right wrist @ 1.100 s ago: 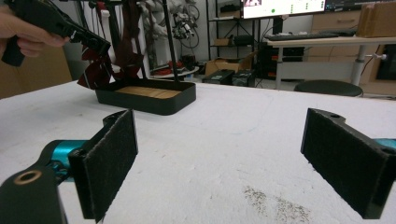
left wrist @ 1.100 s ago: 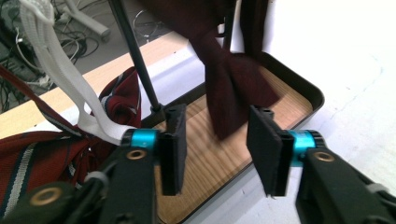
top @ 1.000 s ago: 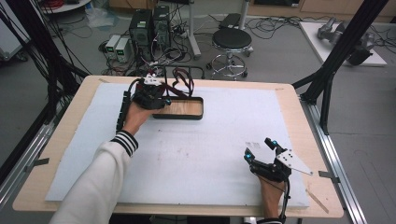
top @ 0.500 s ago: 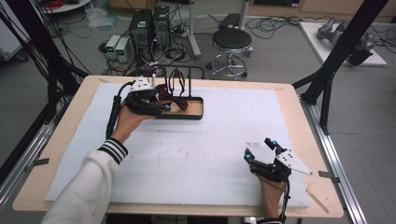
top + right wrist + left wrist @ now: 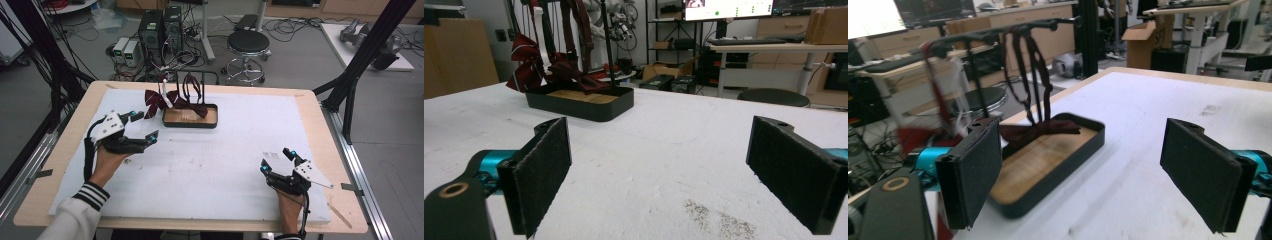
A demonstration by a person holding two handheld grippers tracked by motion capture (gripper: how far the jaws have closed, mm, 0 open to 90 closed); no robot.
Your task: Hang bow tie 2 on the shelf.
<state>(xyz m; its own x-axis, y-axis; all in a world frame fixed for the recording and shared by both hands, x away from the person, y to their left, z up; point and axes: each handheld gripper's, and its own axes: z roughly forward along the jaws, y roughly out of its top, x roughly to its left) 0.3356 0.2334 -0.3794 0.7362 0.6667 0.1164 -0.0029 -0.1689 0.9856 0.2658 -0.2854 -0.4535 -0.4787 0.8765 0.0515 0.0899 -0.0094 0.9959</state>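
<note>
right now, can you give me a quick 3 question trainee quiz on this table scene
1. True or false: the left gripper is clamped on a bow tie.
2. Multiple choice: where does the dark red bow tie with the long straps lie? A) flat on the white mat B) in the black tray, straps over the stand C) in the right gripper
3. Fill in: the striped bow tie hangs to the ____ of the tray in the high view.

Key
1. False: its jaws stand wide apart with nothing between them.
2. B
3. left
</note>
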